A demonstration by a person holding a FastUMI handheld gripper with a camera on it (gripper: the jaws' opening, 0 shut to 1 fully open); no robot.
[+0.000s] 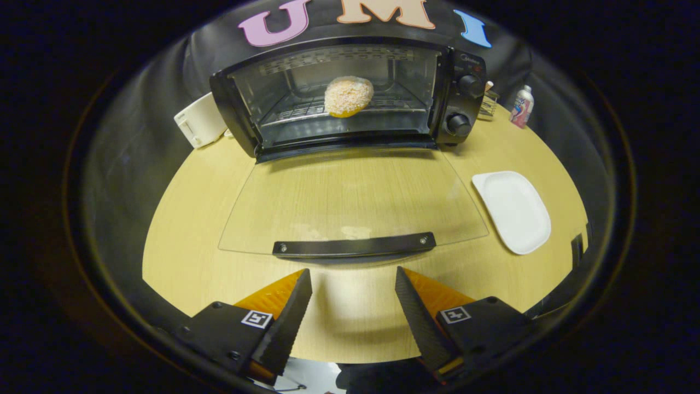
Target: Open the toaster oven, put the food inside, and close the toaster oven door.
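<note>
We saw the food (348, 96) already on the rack inside the toaster oven (350, 93), whose glass door (350, 202) lay flat open on the counter (186, 257). The gripper (354, 284) hovered before it, jaws wide and empty. The door looked stiff but fragile (glass, likely slippery), so we judged its handle (354, 245) the place to lift, the white plate (512, 210) lying off to the right.

Single fisheye view, riding on the gripper (354, 284), looking forward and slightly down along its two spread fingers at frame bottom. Faces the toaster oven (350, 96) head-on at upper centre; its lowered glass door (353, 202) fills mid-frame, handle just ahead of the fingertips. Table (180, 257) close below.
</note>
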